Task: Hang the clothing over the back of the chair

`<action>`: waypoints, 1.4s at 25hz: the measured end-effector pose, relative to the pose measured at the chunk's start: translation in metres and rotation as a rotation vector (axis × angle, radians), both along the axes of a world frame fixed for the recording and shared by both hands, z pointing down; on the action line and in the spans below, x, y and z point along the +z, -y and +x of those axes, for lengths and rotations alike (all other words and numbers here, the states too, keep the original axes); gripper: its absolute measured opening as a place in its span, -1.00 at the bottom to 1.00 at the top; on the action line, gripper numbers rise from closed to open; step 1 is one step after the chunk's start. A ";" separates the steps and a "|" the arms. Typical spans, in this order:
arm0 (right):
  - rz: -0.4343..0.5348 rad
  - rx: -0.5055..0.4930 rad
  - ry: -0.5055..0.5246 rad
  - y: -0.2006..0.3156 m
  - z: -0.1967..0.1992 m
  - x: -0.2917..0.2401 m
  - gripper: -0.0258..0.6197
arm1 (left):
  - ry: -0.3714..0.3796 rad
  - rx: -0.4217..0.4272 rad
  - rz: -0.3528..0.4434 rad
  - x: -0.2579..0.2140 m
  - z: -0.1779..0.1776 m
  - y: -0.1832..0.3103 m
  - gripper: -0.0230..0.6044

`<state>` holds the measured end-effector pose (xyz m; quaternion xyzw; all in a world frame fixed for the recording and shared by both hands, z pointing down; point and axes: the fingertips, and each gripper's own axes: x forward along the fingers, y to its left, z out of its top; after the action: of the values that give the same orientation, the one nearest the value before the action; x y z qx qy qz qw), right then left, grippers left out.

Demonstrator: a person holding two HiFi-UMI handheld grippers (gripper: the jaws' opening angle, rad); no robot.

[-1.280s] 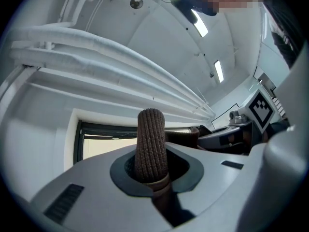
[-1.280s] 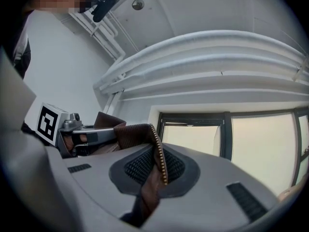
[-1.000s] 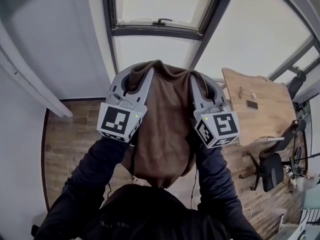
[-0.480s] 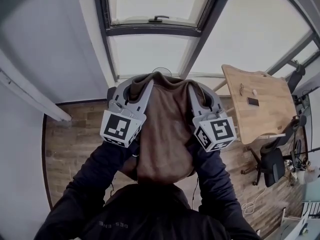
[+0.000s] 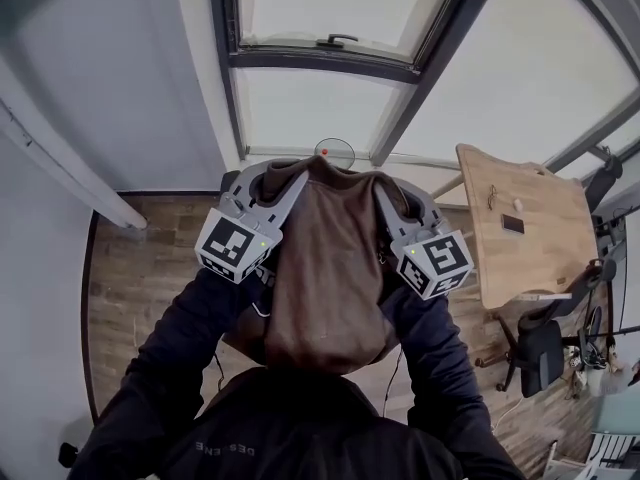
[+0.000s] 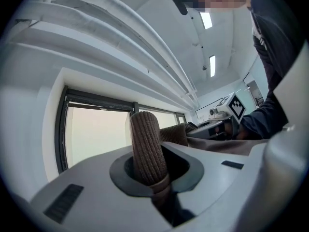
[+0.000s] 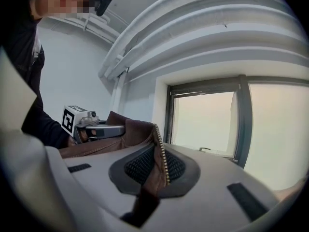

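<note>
A brown jacket (image 5: 325, 258) hangs spread between my two grippers in front of the person's chest, under a window. My left gripper (image 5: 290, 173) is shut on its ribbed knit edge (image 6: 147, 149), which sticks up between the jaws. My right gripper (image 5: 385, 186) is shut on the zipper edge (image 7: 161, 163) of the same jacket. Each gripper view shows the other gripper's marker cube (image 6: 236, 108) (image 7: 75, 120) across the stretched fabric. A dark office chair (image 5: 540, 353) stands on the floor at the lower right, well away from both grippers.
A wooden table (image 5: 525, 228) with small items stands at the right. The window frame (image 5: 330, 58) and white wall lie straight ahead. A small round object (image 5: 333, 153) peeks out just beyond the jacket's top. Wood floor (image 5: 130, 278) shows at the left.
Both grippers have sunk a little together, carrying the jacket down with them. Both grips on the fabric stay as they were.
</note>
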<state>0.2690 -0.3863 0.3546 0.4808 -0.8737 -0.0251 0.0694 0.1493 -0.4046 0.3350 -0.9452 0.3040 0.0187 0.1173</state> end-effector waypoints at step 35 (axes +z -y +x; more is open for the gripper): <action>-0.018 -0.091 0.054 -0.022 -0.016 0.000 -0.35 | 0.030 0.016 -0.133 0.020 -0.010 -0.016 0.08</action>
<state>0.2526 -0.3643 0.3544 0.4403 -0.8965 -0.0073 0.0492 0.1391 -0.3882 0.3551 -0.9535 0.2954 -0.0146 0.0587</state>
